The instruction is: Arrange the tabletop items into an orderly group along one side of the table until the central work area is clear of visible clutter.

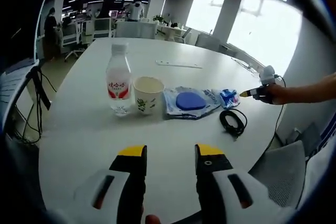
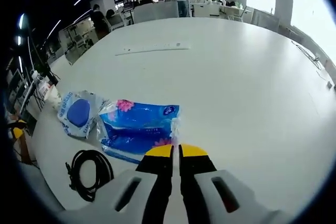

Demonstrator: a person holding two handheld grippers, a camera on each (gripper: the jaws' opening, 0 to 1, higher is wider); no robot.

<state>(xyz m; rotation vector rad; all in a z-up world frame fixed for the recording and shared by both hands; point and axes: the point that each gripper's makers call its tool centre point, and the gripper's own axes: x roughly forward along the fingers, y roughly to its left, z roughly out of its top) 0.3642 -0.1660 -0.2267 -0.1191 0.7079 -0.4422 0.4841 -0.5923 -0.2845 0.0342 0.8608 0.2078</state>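
Item 1: my left gripper (image 1: 170, 156), yellow-tipped jaws spread wide with nothing between them, hovered over the near edge of the white table (image 1: 173, 51).

Item 2: a water bottle (image 1: 118, 80) with a red-and-white label stood upright at 11 o'clock from those jaws. A paper cup (image 1: 147, 94) stood upright just beside it, toward 12 o'clock.

Item 3: a clear packet holding a blue round pad (image 1: 190, 101) lay flat at 1 o'clock, next to the cup. In the right gripper view the same packet (image 2: 79, 112) lay at 10 o'clock.

Item 4: a blue tissue pack (image 2: 137, 127) with pink flowers lay directly ahead of my right gripper (image 2: 176, 152) at 11 o'clock, its near edge touching the jaw tips. Those jaws stood nearly closed, a slim gap between them; whether they pinched the wrapper I could not tell. In the left gripper view the pack (image 1: 229, 97) lay at 2 o'clock, and my right gripper (image 1: 257, 92) reached in from 3 o'clock.

Item 5: a coiled black cable (image 1: 233, 121) lay near the table edge at 2 o'clock; in the right gripper view it (image 2: 89, 171) lay at 9 o'clock.

Item 6: a long white strip (image 2: 152, 49) lay far across the table at 12 o'clock, well apart from the rest. Nothing stood between my left jaws and the bottle.

Item 7: office desks and chairs (image 1: 79, 32) stood beyond the table.
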